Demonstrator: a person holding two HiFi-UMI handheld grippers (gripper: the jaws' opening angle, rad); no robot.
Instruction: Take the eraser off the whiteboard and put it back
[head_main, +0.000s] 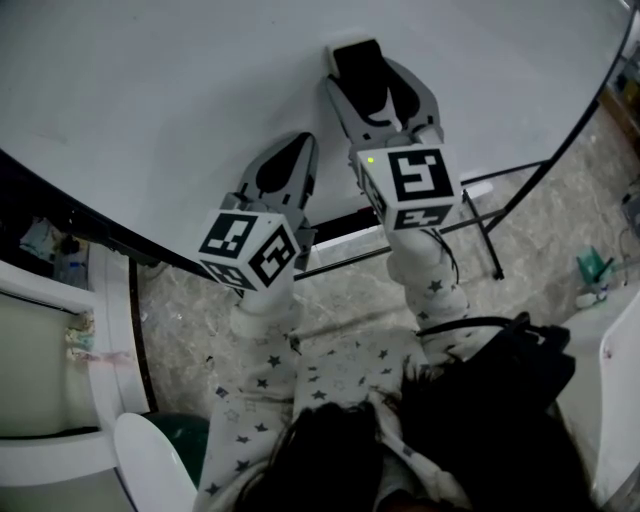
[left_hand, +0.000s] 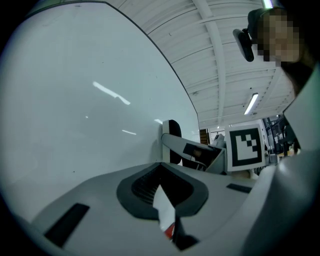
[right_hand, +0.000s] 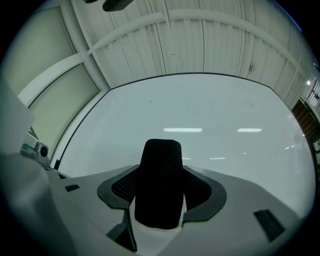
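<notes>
**Eraser (head_main: 358, 65) clamped in right gripper (head_main: 376, 92), up at the whiteboard (head_main: 150, 90)**

Head view. One whiteboard fills the upper frame, its surface blank. Two grippers are raised in front of it, side by side. The right gripper is further up the board. Its two fingers are closed on the one black eraser, which stands out past the tips. The eraser's far end lies at the board face, and contact cannot be told from here. The left gripper (head_main: 288, 165) sits lower and nearer the board's bottom edge, fingers drawn together, nothing seen in them. There are two marker cubes, one per gripper (head_main: 248, 250) (head_main: 412, 185). Two star-print sleeves (head_main: 265, 400) run back from the grippers. The board's dark stand (head_main: 480, 215) crosses pale floor (head_main: 560, 210) beneath.

Left gripper view. The left gripper (left_hand: 162, 187) has its two jaws together, the dark pads meeting in one ring with only a thin pale sliver at the seam. It holds no object. The whiteboard (left_hand: 90, 100) curves away on the left. Beyond the jaws is the right gripper (left_hand: 192, 150), with the eraser (left_hand: 173, 140) upright at its tip, just beside the board. One marker cube (left_hand: 245, 146) faces the camera.

Right gripper view. The right gripper (right_hand: 160, 200) has one eraser (right_hand: 159, 182) between its pads, pinched on both sides, its black face toward the camera. The whiteboard (right_hand: 210, 115) spreads behind it, with ribbed ceiling (right_hand: 200, 35) above.
</notes>
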